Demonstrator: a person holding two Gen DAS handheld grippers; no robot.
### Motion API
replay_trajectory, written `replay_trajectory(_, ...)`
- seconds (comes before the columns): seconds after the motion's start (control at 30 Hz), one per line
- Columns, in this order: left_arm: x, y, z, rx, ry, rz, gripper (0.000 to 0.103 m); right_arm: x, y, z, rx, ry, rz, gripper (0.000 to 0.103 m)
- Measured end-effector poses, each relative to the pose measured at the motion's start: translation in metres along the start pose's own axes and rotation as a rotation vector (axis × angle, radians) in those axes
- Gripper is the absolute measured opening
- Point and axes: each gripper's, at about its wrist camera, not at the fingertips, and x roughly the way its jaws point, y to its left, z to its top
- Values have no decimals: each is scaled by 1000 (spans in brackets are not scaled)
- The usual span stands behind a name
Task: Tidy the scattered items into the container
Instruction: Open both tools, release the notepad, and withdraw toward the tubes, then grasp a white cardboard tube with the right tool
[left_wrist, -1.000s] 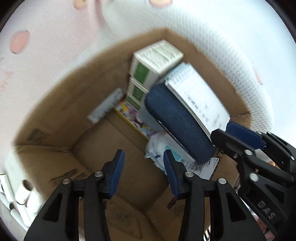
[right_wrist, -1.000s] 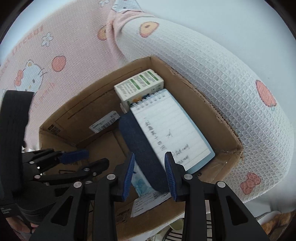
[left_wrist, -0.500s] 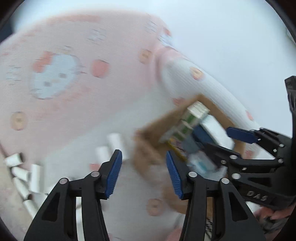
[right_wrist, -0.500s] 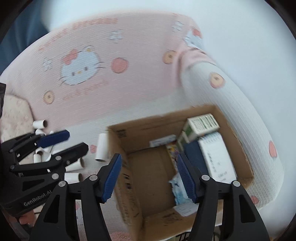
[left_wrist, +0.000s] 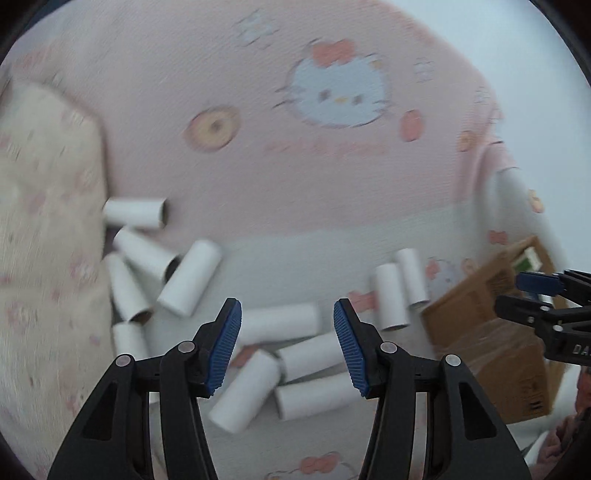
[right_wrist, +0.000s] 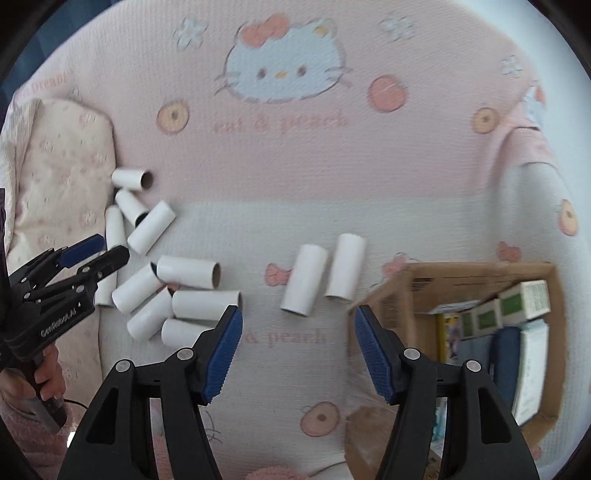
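Several white cardboard tubes lie scattered on a pink and white cartoon-cat blanket: a pile (right_wrist: 192, 275) at the left and a pair (right_wrist: 303, 280) nearer the brown cardboard box (right_wrist: 480, 271). The box holds green-and-white cartons (right_wrist: 524, 295), a notebook (right_wrist: 532, 369) and a dark blue case (right_wrist: 504, 362). My right gripper (right_wrist: 298, 321) hangs open above the blanket between the pair and the box, nothing in it. My left gripper (left_wrist: 287, 314) hovers over the pile (left_wrist: 295, 354), its jaws opening, with nothing touching the pads. The box (left_wrist: 480, 306) is at the far right of the left wrist view.
A cream flowered pillow (right_wrist: 62, 166) borders the tube pile on the left. A person's hand (right_wrist: 48, 380) grips the left tool's handle at the lower left. The blanket rises in a fold behind and right of the box. The left wrist view is blurred.
Both grippers swung left from over the box to over the blanket and tubes. The right jaws, narrow over the notebook before, now stand wide; the left jaws have widened too.
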Motion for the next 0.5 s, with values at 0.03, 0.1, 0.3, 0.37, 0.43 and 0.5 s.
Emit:
replay_trajectory(0.03, 7, 8, -4, -15, 19, 11, 56, 10, 4, 1, -7, 22, 9, 61)
replay_trajectory(0.1, 21, 20, -12, -33, 52, 26, 56, 29, 15, 0, -25, 62, 24, 61)
replay_trajectory(0.3, 54, 24, -40, 53, 150, 107, 56, 81, 33, -7, -77, 162, 51, 61)
replay_trajectory(0.37, 63, 22, -47, 97, 188, 113, 56, 95, 36, -8, -75, 188, 60, 61)
replay_trajectory(0.43, 74, 22, -52, 108, 238, 91, 56, 107, 39, -7, -83, 199, 72, 61)
replay_trajectory(0.5, 84, 24, -55, 89, 290, 68, 56, 120, 46, -5, -107, 232, 94, 61)
